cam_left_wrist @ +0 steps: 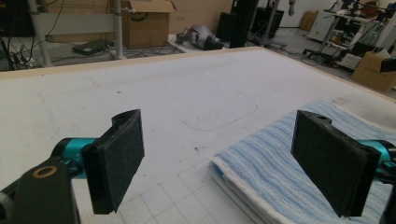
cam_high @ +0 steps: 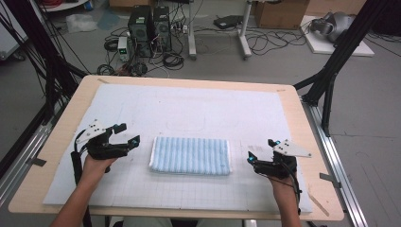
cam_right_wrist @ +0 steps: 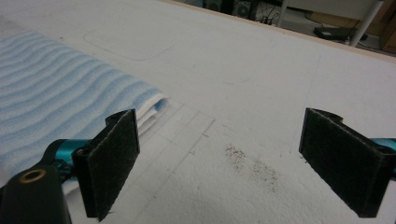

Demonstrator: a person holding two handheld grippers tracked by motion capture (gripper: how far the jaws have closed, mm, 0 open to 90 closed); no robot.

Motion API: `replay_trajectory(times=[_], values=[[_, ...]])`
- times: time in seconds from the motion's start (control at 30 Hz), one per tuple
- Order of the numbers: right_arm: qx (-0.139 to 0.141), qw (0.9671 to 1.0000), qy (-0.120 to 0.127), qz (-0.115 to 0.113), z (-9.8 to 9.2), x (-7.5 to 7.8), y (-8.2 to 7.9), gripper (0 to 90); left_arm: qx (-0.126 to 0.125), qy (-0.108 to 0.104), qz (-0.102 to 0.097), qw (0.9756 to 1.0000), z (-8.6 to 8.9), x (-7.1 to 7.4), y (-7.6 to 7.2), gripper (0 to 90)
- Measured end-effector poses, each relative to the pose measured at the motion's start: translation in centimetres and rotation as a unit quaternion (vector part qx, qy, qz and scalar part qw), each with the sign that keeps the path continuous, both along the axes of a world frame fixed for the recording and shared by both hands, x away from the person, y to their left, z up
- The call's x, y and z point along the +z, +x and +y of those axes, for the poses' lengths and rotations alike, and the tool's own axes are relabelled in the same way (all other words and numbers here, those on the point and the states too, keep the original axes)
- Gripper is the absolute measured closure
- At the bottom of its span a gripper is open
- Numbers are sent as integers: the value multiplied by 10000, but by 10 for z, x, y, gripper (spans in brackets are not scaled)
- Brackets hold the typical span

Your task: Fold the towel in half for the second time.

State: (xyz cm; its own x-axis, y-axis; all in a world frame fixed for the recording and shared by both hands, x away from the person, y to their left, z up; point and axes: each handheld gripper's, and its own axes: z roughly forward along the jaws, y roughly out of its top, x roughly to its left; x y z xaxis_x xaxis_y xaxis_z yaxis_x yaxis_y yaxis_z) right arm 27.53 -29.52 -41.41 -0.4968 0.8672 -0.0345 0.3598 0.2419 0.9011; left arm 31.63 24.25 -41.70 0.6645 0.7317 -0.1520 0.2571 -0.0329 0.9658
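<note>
A folded blue-and-white striped towel lies flat in the middle of the white mat. My left gripper hovers just off the towel's left end, jaws wide apart with nothing between them. In the left gripper view the towel lies to the right, under the right jaw. My right gripper stands open off the towel's right end, also empty. The right gripper view has the towel at the left, behind the left jaw.
The mat covers a wooden table and carries a faint printed grid and outlines. Dark crumbs speckle the mat ahead of the right gripper. Beyond the table stand computer towers, cables, boxes and black frame legs.
</note>
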Motion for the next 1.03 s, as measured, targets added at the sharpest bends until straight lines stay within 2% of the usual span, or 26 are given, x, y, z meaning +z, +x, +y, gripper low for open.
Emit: replay_trajectory(times=[0.27, 1.03], values=[[-43, 10000, 11, 16, 1, 2, -1, 115, -111, 90, -38, 9999, -2, -1, -5, 179], [-56, 9999, 68, 61, 2, 1, 0, 115, -13, 95, -3, 10000, -1, -3, -3, 188]])
